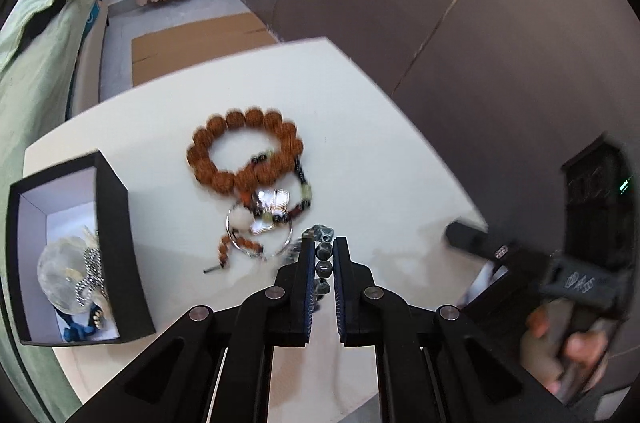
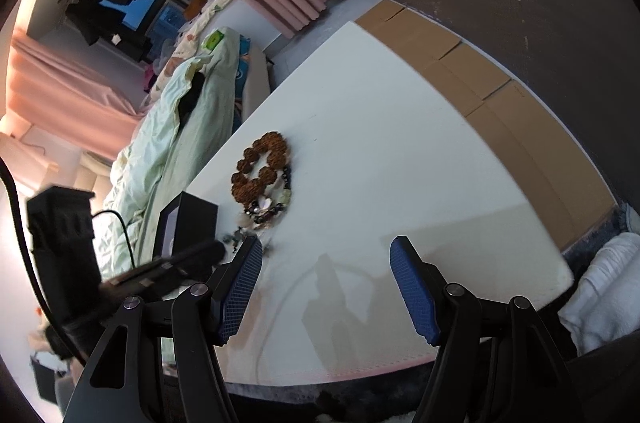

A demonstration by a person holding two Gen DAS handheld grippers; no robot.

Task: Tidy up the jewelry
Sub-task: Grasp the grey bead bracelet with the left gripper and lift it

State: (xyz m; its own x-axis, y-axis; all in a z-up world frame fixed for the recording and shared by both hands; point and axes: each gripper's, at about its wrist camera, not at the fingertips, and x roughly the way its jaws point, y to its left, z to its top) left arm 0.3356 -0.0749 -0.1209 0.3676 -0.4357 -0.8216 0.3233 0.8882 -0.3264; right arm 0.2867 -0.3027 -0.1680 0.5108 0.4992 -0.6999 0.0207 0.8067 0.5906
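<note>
**Dark bead strand pinched, box waits to the side**

Your left hand-held gripper (image 1: 323, 247) pinches the dark bracelet (image 1: 323, 265) just beside the pile (image 1: 256, 191) on the worktop (image 1: 360, 151). It looks limp and smooth, so grip across one bead. The box (image 1: 120, 223) sits well beyond the pile. Your right hand-held gripper (image 2: 326, 259) hangs spread, holding nothing.

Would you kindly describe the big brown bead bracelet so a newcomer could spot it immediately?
Start at the white table, then the open black box on its left side. Right of the box lies a jewelry pile; the brown bead bracelet is its farthest piece, a ring of big, rough, rust-brown beads, far chunkier than the thin silver bangle beside it.
</note>
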